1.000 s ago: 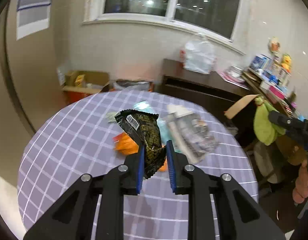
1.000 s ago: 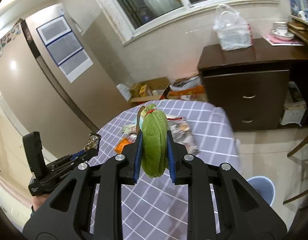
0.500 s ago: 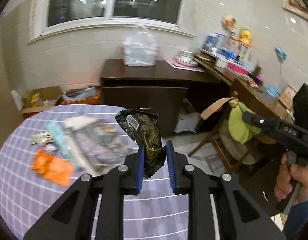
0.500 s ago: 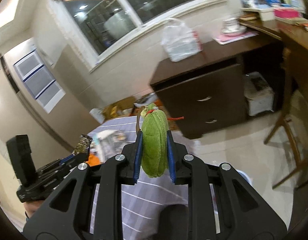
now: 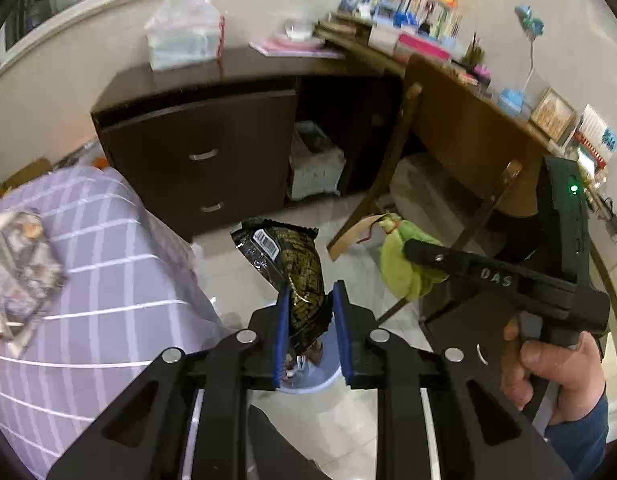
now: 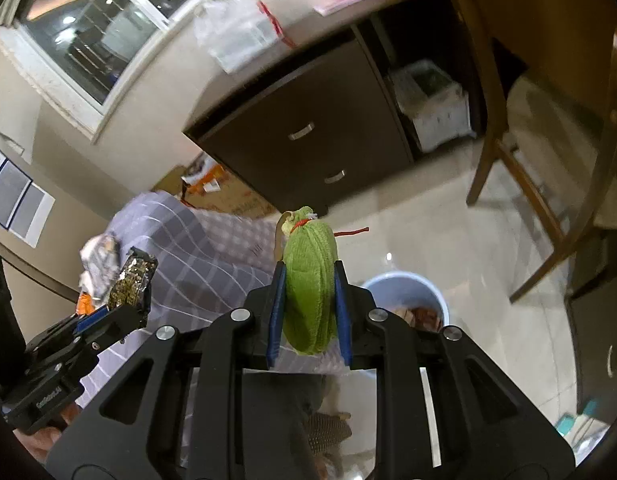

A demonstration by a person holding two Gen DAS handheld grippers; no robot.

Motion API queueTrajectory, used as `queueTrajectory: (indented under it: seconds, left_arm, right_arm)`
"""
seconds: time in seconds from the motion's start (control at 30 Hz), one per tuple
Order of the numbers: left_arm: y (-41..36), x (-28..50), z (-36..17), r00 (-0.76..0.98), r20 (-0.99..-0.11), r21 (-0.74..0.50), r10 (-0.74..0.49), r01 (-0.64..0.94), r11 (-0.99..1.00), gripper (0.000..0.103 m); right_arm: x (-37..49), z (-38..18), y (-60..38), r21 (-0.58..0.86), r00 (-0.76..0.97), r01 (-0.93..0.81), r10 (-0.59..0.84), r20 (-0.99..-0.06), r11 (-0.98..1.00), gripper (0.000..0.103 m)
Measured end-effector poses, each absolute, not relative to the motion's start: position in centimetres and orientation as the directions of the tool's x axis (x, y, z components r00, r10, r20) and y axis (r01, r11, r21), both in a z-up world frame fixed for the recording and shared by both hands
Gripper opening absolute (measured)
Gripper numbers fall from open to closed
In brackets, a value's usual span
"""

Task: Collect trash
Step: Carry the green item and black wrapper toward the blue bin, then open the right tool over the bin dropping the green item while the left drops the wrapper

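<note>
Left tongs (image 5: pixel 308 312) clamped on a black-and-gold snack wrapper (image 5: pixel 292 268); right tongs (image 6: pixel 308 312) clamped on a green leaf-wrapped bundle (image 6: pixel 310 280) tied with red string. Both are held above the floor, just over a pale blue bin (image 6: pixel 404 292) holding scraps. Beside it stands the bench (image 5: pixel 100 280) with its purple checked cloth; beyond, a dark drawer cabinet (image 5: pixel 204 156).

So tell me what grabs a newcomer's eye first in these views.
The left tongs grip a black and gold snack wrapper above a pale blue bin on the floor. The right tongs clamp a green bundle tied with red string, near the checked tablecloth's edge.
</note>
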State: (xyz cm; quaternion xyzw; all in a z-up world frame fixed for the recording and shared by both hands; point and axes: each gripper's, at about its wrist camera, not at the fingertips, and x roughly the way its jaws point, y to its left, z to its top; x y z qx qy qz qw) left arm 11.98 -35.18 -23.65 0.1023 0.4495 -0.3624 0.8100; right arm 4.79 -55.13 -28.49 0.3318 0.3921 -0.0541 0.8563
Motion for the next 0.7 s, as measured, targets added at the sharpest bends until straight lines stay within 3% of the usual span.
queueTrajectory:
  seconds: [0.23,0.3,0.33,0.4,0.57,0.63,0.67,0.7]
  left_arm:
    - [-38.0,12.8,-27.5,0.270,-0.856,-0.147,-0.440,0.690,0.709,0.020]
    - [-39.0,13.2,-28.7,0.249,-0.873,-0.141,-0.420,0.695,0.705,0.020]
    - [-39.2,13.3,-29.0,0.243,-0.876,-0.140,-0.415,0.696,0.704,0.020]
    - [-40.0,13.6,-29.7,0.231,-0.887,-0.132,-0.399,0.703,0.699,0.020]
    - [-41.6,14.5,-30.3,0.218,-0.901,-0.117,-0.375,0.710,0.694,0.027]
    - [-41.8,15.0,-30.6,0.214,-0.908,-0.111,-0.360,0.707,0.699,0.042]
    - [-42.0,15.1,-30.7,0.219,-0.909,-0.105,-0.354,0.702,0.704,0.068]
    - [-41.8,15.2,-30.5,0.248,-0.906,-0.086,-0.344,0.687,0.722,0.085]
  right_arm:
    - [6.8,-33.8,-55.9,0.555,0.621,0.380,0.240,-0.746,0.740,0.027]
    - [7.3,-35.6,-56.6,0.571,0.594,0.414,0.265,-0.760,0.709,0.056]
    - [7.1,-36.0,-56.9,0.576,0.592,0.429,0.265,-0.761,0.696,0.062]
    - [6.7,-36.2,-57.7,0.586,0.599,0.451,0.258,-0.758,0.673,0.062]
    - [5.7,-35.4,-59.0,0.596,0.628,0.455,0.237,-0.742,0.662,0.075]
    - [5.3,-34.9,-59.3,0.594,0.637,0.460,0.221,-0.739,0.660,0.077]
    - [5.2,-34.6,-59.4,0.596,0.642,0.460,0.216,-0.736,0.658,0.080]
    - [5.0,-34.3,-59.5,0.596,0.648,0.460,0.210,-0.732,0.658,0.082]
